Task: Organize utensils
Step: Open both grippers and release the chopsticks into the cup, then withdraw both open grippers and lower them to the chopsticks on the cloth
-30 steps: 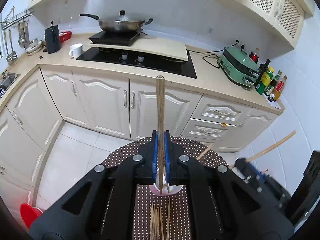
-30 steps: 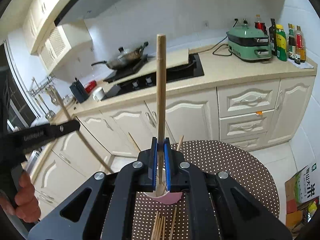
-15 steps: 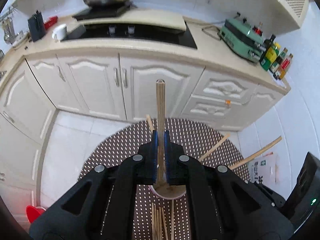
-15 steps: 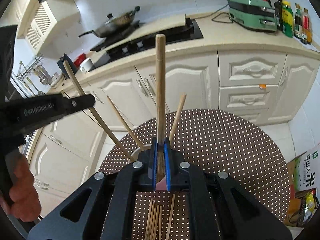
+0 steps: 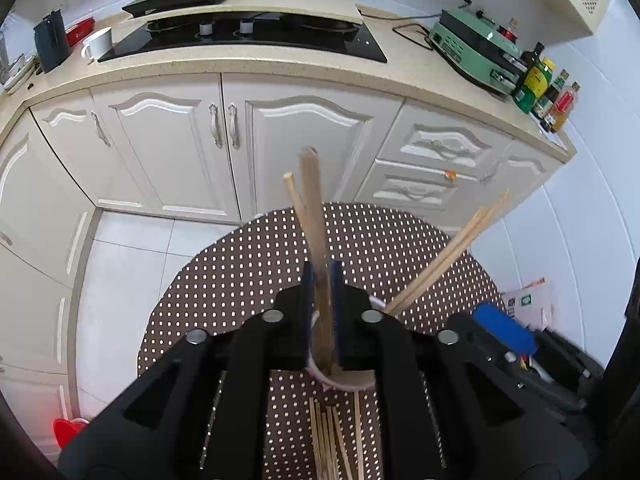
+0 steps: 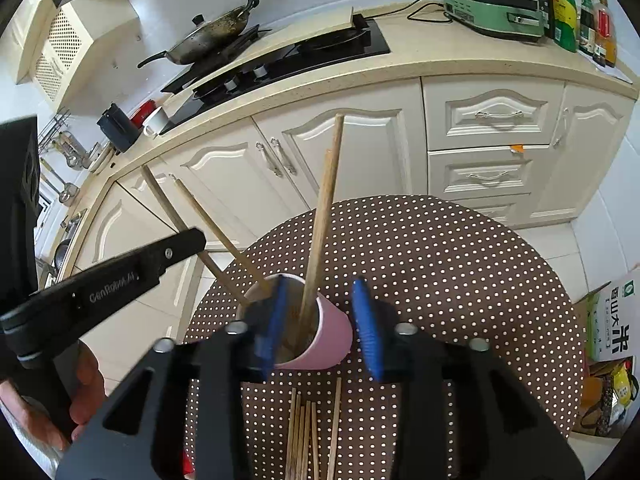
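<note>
Over the round brown tabletop with white polka dots (image 6: 440,264), both tools are poised at the pink paper cup (image 6: 326,340), and this is the drop-off step in sorting the chopsticks. The right hand-held gripper (image 6: 320,328) has just been opening: its blue pads now stand well apart on either side of the cup, and the long wooden chopstick (image 6: 320,220) between them touches neither, leaning free with its lower end down in the cup. The left hand-held gripper (image 5: 322,312) has just been opening too, though only by a sliver; its blue pads sit just beside the brown wooden chopstick (image 5: 316,232) that runs up between them, with a thin gap showing, so I judge it released, its tip already down in the cup (image 5: 348,384). More sticks lean out of the cup on both sides. Nearer the cameras, a loose bundle of pale wooden chopsticks (image 6: 308,432) lies flat on the tabletop, not yet sorted. Next move, as I read it: lift both tools straight up clear of the leaning sticks without knocking the light cup, then drop to that bundle for another pair.
</note>
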A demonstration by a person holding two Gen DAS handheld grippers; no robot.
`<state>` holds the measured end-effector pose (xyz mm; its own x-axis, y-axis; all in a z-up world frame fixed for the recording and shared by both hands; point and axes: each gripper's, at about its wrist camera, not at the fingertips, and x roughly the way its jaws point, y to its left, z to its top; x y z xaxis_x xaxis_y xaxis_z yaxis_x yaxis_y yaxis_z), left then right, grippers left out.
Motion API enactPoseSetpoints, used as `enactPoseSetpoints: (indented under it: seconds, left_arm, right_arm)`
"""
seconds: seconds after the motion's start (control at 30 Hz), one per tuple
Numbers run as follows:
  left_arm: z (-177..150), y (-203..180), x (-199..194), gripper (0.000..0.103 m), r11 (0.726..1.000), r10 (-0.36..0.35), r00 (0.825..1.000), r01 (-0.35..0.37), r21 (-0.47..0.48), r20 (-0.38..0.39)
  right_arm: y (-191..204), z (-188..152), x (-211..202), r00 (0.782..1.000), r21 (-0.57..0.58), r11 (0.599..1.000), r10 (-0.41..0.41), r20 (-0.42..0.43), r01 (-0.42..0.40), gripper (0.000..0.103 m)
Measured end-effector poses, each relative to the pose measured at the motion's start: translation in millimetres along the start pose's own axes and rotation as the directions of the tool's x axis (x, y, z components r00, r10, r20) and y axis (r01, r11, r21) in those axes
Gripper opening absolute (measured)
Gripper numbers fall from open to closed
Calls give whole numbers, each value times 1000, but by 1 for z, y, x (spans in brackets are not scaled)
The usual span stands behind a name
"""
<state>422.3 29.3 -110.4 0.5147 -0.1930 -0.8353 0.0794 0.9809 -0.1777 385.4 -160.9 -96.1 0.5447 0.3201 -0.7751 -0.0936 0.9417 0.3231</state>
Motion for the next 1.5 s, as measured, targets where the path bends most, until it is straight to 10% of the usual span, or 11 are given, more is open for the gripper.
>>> enactPoseSetpoints:
  seconds: [0.1,1.5]
  left_arm:
    - [-6,0,-8,54,1000,11,1000,-11,6,27]
    - [-92,1,-81,55,993,120,991,-120,-7,66]
  right_arm:
    - [-2,0,-7,1000,-8,1000,-13,16,13,48]
    - [-7,-59,-77,999,-10,1000,-22,49,23,69]
